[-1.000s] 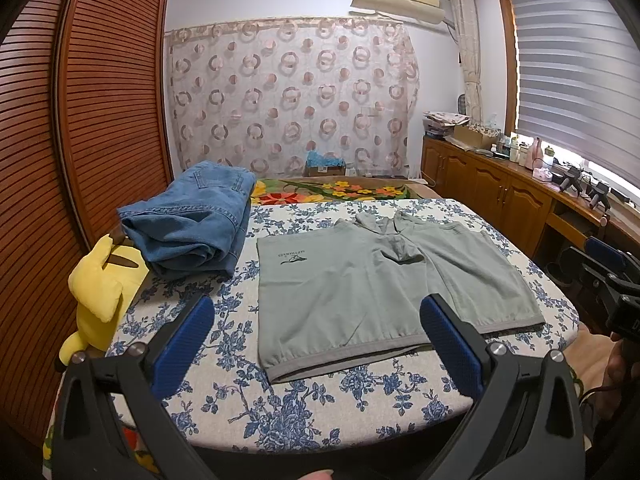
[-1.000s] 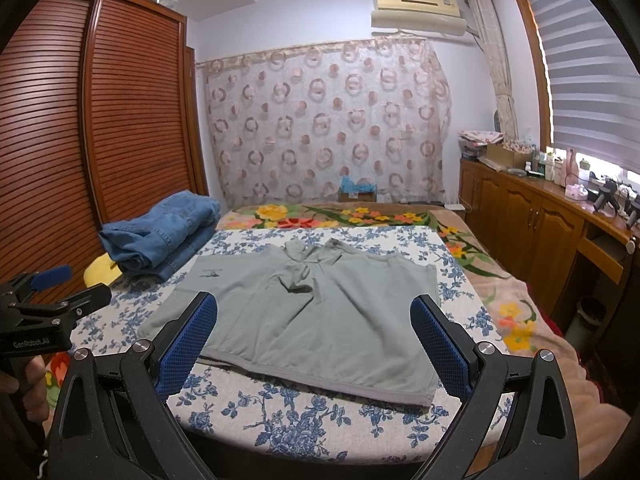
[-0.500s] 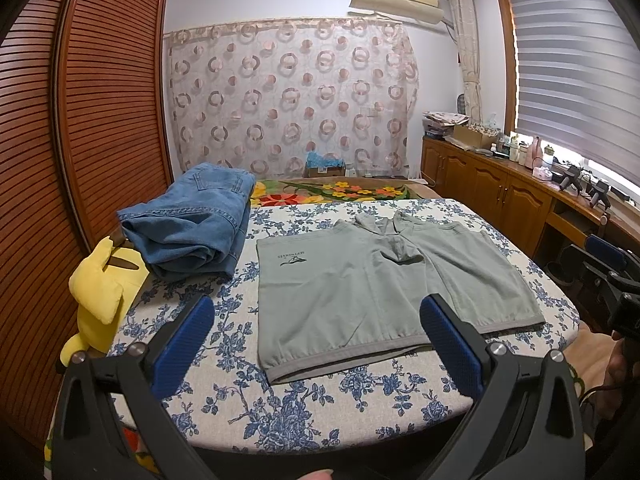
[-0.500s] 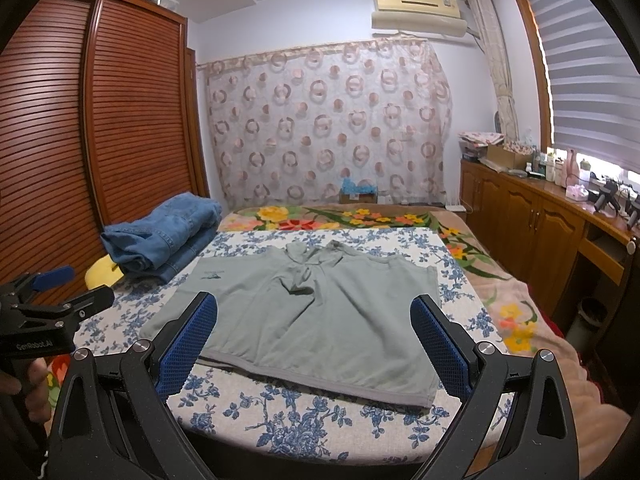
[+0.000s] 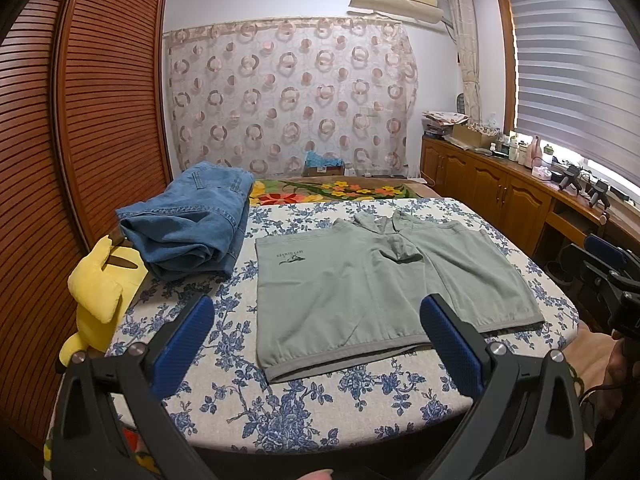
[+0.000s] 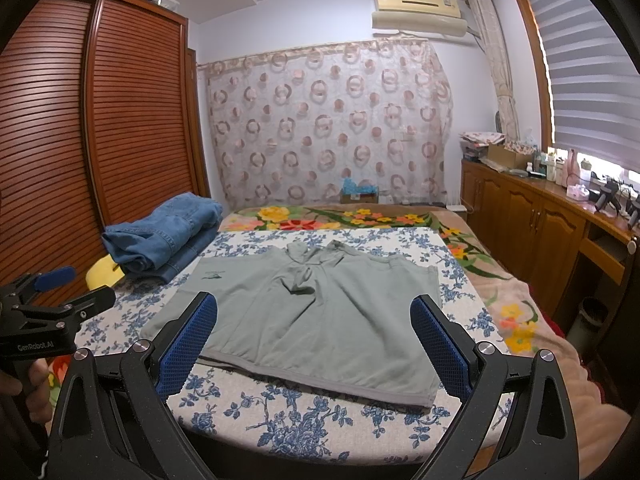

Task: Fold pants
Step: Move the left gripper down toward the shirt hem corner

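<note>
Yellow plush (image 5: 98, 292) sits off the bed's left edge, beside a folded denim stack (image 5: 192, 222) at the far-left corner of the floral bed cover (image 5: 320, 396). Grey-green shorts (image 5: 376, 276) lie spread flat across the middle of the bed, waistband along the near edge, legs pointing away, crotch slightly bunched. Both claws hang above the near edge with nothing in them: the left gripper (image 5: 318, 344) gapes wide, and the right gripper (image 6: 314, 338) is equally wide. I judge folding has not begun; this is the approach. Next, each claw probably needs to drop onto a waistband corner and pinch one layer cleanly.
</note>
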`<action>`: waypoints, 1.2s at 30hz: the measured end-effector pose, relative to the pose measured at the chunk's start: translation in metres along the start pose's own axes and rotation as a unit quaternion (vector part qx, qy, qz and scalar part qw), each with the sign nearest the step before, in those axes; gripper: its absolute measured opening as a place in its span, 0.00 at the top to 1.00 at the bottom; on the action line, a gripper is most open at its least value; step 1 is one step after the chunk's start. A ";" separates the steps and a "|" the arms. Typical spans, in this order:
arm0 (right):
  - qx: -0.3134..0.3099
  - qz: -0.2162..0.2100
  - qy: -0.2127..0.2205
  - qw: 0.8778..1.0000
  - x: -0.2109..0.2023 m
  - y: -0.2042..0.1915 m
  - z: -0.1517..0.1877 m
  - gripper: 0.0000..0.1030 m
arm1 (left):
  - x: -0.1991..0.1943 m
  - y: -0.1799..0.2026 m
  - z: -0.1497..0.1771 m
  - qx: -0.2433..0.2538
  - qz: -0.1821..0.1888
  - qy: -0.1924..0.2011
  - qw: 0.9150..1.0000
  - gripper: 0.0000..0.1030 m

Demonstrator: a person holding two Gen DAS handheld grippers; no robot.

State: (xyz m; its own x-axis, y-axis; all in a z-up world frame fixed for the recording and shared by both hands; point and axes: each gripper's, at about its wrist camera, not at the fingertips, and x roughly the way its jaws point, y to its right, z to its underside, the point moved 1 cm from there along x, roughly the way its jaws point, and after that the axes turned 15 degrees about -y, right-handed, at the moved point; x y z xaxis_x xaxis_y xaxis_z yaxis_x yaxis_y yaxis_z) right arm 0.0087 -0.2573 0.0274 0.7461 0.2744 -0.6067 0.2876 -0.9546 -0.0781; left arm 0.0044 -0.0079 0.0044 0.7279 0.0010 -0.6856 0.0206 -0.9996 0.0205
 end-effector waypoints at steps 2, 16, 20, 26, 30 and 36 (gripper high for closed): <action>-0.001 0.001 0.000 1.000 0.001 0.000 0.000 0.04 | -0.001 0.001 -0.001 0.000 0.001 -0.002 1.000 0.00; 0.003 0.004 -0.019 1.000 0.000 0.001 -0.002 0.04 | 0.022 -0.013 0.007 -0.010 0.000 -0.026 1.000 0.00; -0.001 0.008 -0.033 0.999 0.016 0.005 0.003 0.04 | 0.035 -0.021 0.012 -0.016 -0.004 -0.039 0.999 0.00; -0.011 0.012 -0.061 0.998 0.037 0.016 0.011 0.04 | 0.050 -0.032 0.018 -0.023 -0.008 -0.056 0.998 0.00; -0.016 0.013 -0.078 0.997 0.050 0.026 0.014 0.04 | 0.062 -0.038 0.023 -0.026 -0.009 -0.069 0.997 0.00; -0.015 0.006 -0.114 0.993 0.075 0.044 0.019 0.06 | 0.079 -0.048 0.029 -0.028 -0.005 -0.090 0.996 0.00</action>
State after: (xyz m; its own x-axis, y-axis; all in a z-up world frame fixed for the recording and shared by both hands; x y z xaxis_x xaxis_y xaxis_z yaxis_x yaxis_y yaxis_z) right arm 0.0658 -0.2811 -0.0370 0.5959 0.2261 -0.7706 0.2997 -0.9528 -0.0478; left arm 0.0406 0.0397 -0.0717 0.5927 0.0010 -0.8054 0.0698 -0.9963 0.0502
